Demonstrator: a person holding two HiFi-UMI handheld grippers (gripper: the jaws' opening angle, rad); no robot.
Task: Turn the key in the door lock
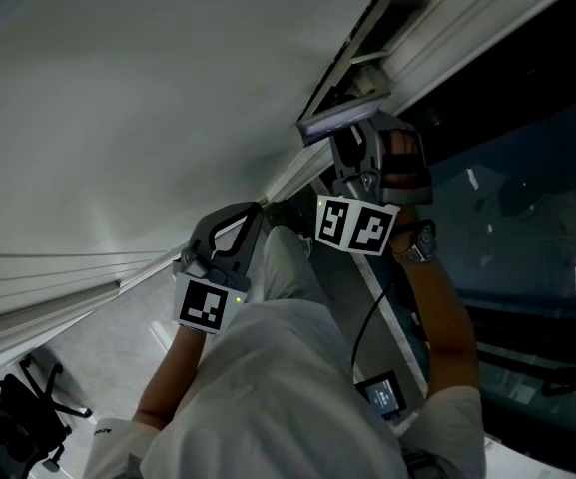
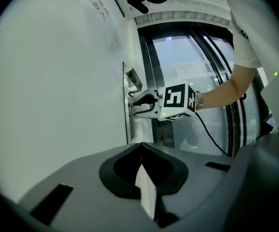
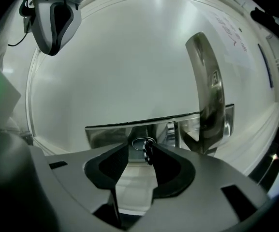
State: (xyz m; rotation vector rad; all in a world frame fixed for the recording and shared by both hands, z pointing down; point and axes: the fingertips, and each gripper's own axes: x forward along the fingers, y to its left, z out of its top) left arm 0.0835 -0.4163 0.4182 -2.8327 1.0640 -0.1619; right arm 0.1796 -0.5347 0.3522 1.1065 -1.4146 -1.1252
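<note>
Nearest, the left forearm (image 1: pixel 168 382) runs out of a white sleeve (image 1: pixel 268 397) to the left tool (image 2: pixel 140 149). That tool is held level, well short of the door. Its 2 dark pads meet at the tips with nothing between them.

At 1 o'clock from it in the head view, the right arm (image 1: pixel 447 317) reaches further. It is bare, with a watch (image 1: pixel 422 242) on the wrist. The hand (image 1: pixel 404 163) is wrapped round the right tool (image 3: pixel 140 151), whose marker cube (image 1: pixel 355 226) faces the camera. A thin black cable (image 1: pixel 365 339) runs down beside the forearm.

The right tool's jaws stand wide apart and grip nothing. The key (image 3: pixel 148 153) sits in the gap between the tips, toward the 3 o'clock pad; whether it touches that pad I cannot tell. The key is small and dark, with a wire ring (image 3: pixel 139 143) at 11 o'clock of it. It stands out of a brushed-metal lock plate (image 3: pixel 108 134).

At 1 o'clock of the key, a curved, polished lever handle (image 3: pixel 208 91) rises from the same plate. Behind lies the smooth white door (image 3: pixel 129 57). Dark glass (image 1: pixel 527 218) lies at 3 o'clock of the door's edge.
</note>
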